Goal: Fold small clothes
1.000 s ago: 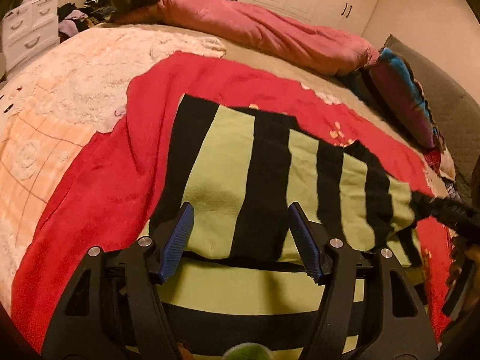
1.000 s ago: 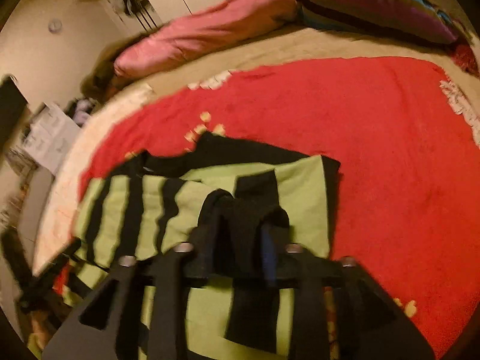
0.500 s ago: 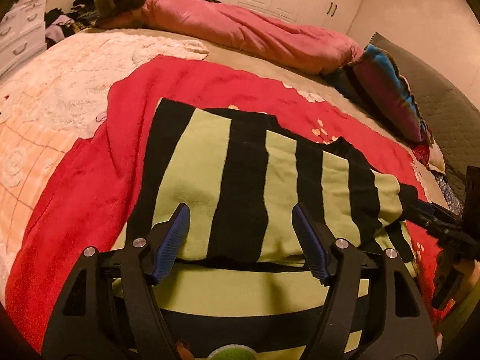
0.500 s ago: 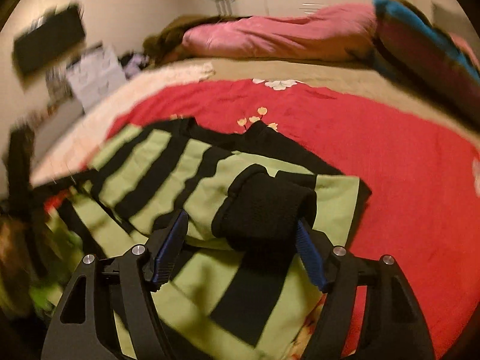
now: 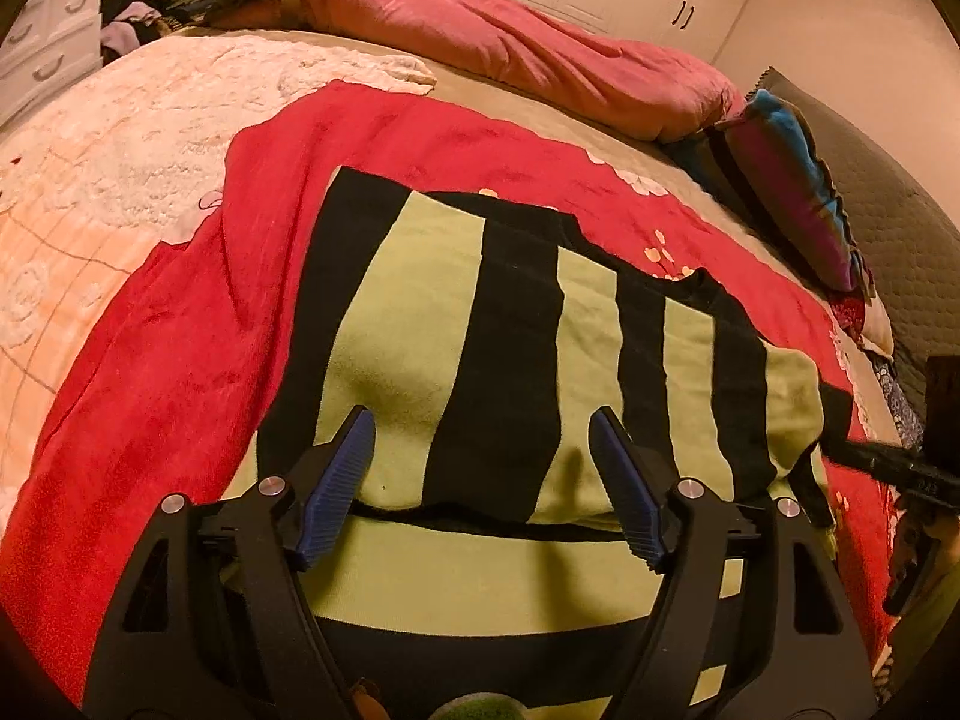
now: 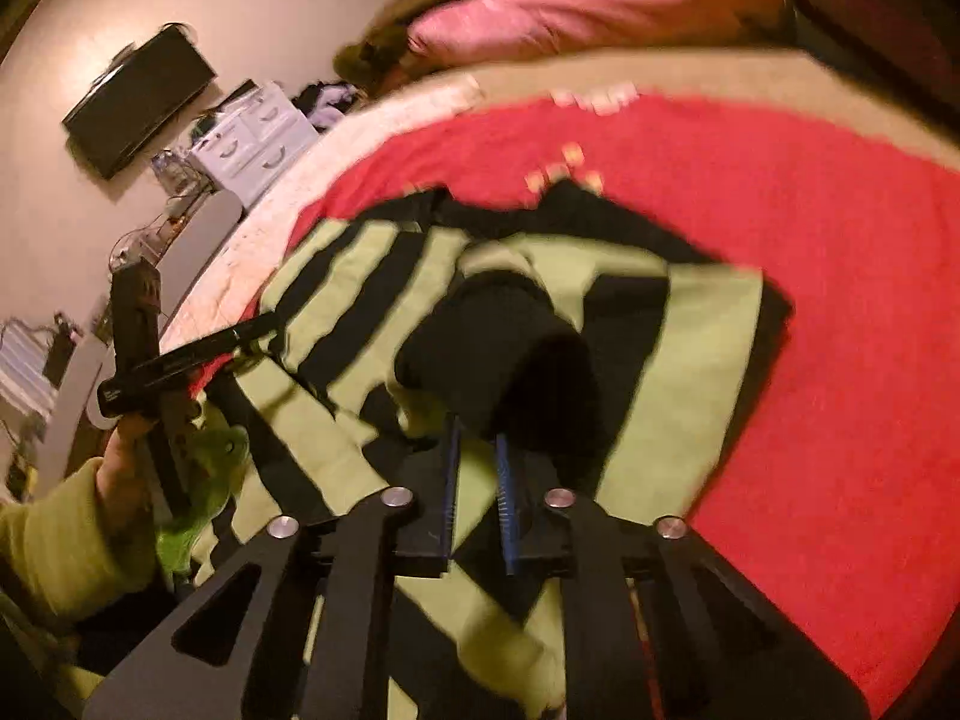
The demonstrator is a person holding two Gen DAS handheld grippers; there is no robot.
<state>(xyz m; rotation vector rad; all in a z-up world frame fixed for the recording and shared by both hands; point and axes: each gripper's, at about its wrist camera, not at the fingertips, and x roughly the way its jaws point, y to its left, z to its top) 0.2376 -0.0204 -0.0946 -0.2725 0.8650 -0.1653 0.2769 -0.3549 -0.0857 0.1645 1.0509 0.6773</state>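
Your bed (image 5: 528, 114) carries, from largest down: a red blanket (image 5: 180, 360) spread across its middle; a pink duvet (image 5: 510, 42) bunched along the far edge; a cream textured cover (image 5: 120, 138) to the blanket's left; a striped pillow (image 5: 792, 180) at the right. On the red blanket lies your green-and-black striped sweater (image 5: 420, 312), body flat, lower part folded over itself. Its black cuff (image 6: 504, 354) stands raised off the body at the sweater's right side. Your left tool (image 5: 480, 480) hovers above the sweater's fold with pads set wide, nothing between them; its jaws have just been opening. Your right tool (image 6: 477, 480) has just been closing and now pinches sweater fabric at the base of the cuff, pads nearly together.
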